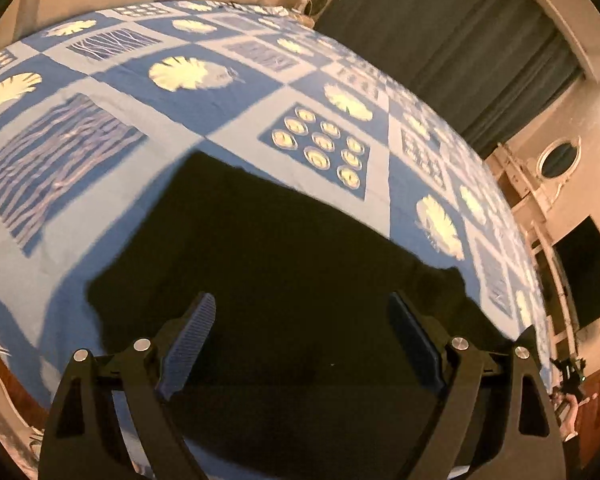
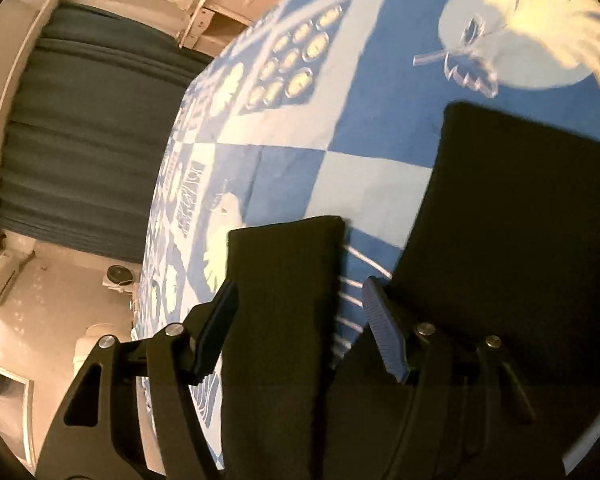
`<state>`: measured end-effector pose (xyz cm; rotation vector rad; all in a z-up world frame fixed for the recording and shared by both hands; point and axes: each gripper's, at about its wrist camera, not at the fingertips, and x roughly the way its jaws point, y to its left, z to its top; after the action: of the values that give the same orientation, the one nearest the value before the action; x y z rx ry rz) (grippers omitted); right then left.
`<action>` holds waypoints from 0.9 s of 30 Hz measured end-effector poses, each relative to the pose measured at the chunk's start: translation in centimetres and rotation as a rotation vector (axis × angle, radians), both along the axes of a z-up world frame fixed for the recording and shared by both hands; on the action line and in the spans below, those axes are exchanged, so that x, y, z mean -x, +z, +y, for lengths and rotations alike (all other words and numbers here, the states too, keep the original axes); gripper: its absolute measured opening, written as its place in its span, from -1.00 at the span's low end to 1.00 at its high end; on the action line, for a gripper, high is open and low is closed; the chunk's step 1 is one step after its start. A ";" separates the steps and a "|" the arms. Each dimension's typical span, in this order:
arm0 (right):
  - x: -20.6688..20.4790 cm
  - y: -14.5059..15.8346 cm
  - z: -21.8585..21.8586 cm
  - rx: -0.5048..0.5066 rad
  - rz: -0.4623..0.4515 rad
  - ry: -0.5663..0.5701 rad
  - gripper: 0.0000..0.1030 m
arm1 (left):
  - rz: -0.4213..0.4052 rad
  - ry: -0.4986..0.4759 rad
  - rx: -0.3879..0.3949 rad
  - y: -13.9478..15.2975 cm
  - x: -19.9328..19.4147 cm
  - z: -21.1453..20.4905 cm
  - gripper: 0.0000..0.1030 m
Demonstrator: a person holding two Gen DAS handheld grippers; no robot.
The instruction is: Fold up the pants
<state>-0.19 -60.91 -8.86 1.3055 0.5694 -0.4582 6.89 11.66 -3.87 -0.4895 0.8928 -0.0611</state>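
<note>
Lying on 1 bedspread (image 1: pixel 228 120), 1 pants (image 1: pixel 284 264), 2 legs, left gripper (image 1: pixel 302 316) and right gripper (image 2: pixel 300 302) fingers apart.

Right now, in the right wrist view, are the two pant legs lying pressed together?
No: the pants have legs lying apart, with a strip of blue patterned bedspread showing between them.

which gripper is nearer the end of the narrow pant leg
Right. The right gripper has its open jaws straddling the narrow pant leg; the left gripper hovers over a broad part of the pants.

Dark curtain (image 1: pixel 452 48) — oval mirror (image 1: pixel 560 158), beige walls
</note>
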 end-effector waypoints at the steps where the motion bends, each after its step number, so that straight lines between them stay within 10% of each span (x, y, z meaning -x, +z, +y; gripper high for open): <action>1: -0.4 -0.1 -0.1 0.012 -0.001 0.009 0.25 | 0.016 -0.013 -0.015 -0.5 -0.3 -0.6 0.68; 3: -1.5 0.1 -0.3 0.045 0.004 0.051 0.17 | 0.031 -0.023 -0.058 -1.0 -0.5 -1.4 0.68; 6: -3.1 -0.2 -0.3 0.059 0.046 0.133 -0.84 | 0.029 -0.024 -0.105 -1.6 -0.5 -2.1 0.68; 17: 4.5 8.1 -0.3 0.234 -0.073 0.149 -0.88 | 0.022 -0.014 -0.056 -1.8 -0.2 -1.5 0.69; 27: 13.6 3.6 -2.1 0.126 0.016 0.061 -0.88 | 0.025 -0.001 -0.043 -1.5 0.0 -1.5 0.68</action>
<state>-13.79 -63.05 -5.30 1.1627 0.5827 -0.4473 6.86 10.13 -5.41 -0.4501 0.9168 -0.0369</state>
